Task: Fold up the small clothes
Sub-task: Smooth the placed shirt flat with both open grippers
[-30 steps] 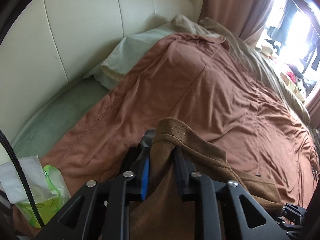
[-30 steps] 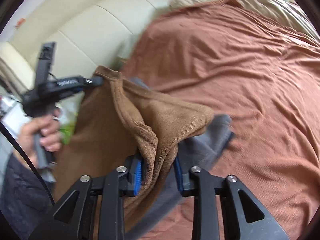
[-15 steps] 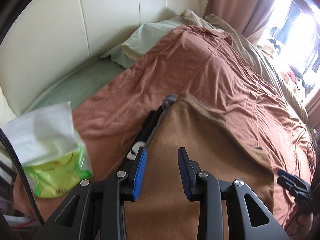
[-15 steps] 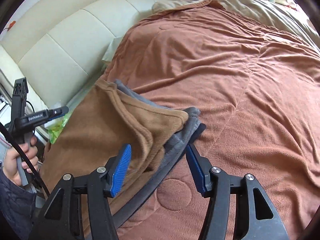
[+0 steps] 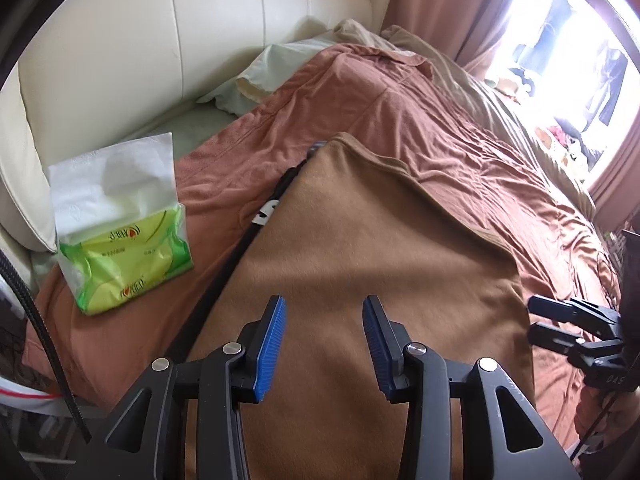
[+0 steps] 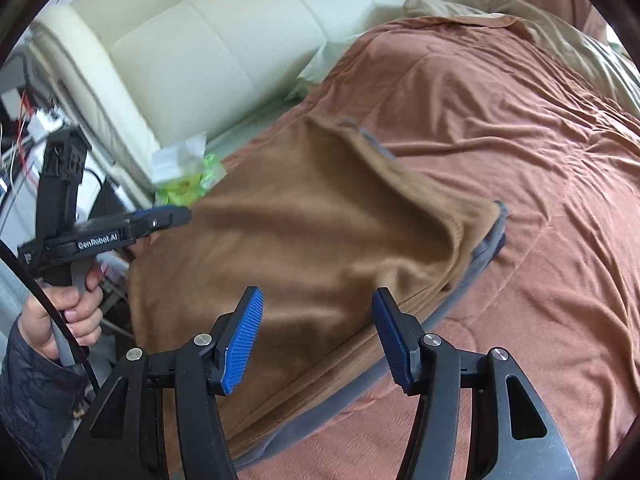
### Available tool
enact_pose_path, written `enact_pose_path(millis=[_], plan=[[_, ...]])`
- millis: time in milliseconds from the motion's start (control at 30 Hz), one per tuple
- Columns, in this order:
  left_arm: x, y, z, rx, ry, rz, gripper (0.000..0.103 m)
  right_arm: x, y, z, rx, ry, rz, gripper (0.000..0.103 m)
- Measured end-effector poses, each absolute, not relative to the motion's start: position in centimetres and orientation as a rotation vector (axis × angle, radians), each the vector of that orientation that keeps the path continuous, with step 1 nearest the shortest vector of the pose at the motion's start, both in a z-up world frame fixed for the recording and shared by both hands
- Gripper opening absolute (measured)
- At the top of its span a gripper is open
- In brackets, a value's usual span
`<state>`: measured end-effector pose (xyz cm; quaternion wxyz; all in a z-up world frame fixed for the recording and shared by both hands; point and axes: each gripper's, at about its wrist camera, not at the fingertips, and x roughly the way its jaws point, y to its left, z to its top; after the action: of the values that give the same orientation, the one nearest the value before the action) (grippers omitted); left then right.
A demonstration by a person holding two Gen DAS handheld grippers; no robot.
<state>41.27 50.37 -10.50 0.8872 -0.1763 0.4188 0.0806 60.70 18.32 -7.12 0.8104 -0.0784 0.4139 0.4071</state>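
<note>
The brown garment (image 5: 360, 260) is laid flat on the bed (image 5: 500, 168) for folding; the left claw (image 5: 324, 344), just opened, and the right claw (image 6: 318, 340) stand apart, empty.

Tissue pack (image 5: 120, 240) on bedspread (image 5: 500, 168), near headboard (image 5: 160, 40)

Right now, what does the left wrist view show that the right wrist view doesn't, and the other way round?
Only the left wrist view shows the bright window and the black band with white lettering beside the brown garment. Only the right wrist view shows the hand holding the left gripper and the grey layer under the garment. Both show the garment lying flat on the bedspread, the tissue pack and the cream headboard.
</note>
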Motion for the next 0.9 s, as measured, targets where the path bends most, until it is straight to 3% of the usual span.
enact_pose_path(millis=[233,467,900], plan=[[38.8,45.8,-11.1,-0.353,0.847,0.058,0.042,59.6,19.0,-8.5,-0.282,0.904,0.865,0.049],[37.4,43.2,-12.3,-0.384,0.832,-0.009,0.019,58.8,17.9,-9.8,-0.266,0.965,0.820,0.048],[33.7,38.0,-9.5,-0.409,0.882,-0.006,0.019,53.6,10.6,-3.6,-0.155,0.961,0.745,0.048]])
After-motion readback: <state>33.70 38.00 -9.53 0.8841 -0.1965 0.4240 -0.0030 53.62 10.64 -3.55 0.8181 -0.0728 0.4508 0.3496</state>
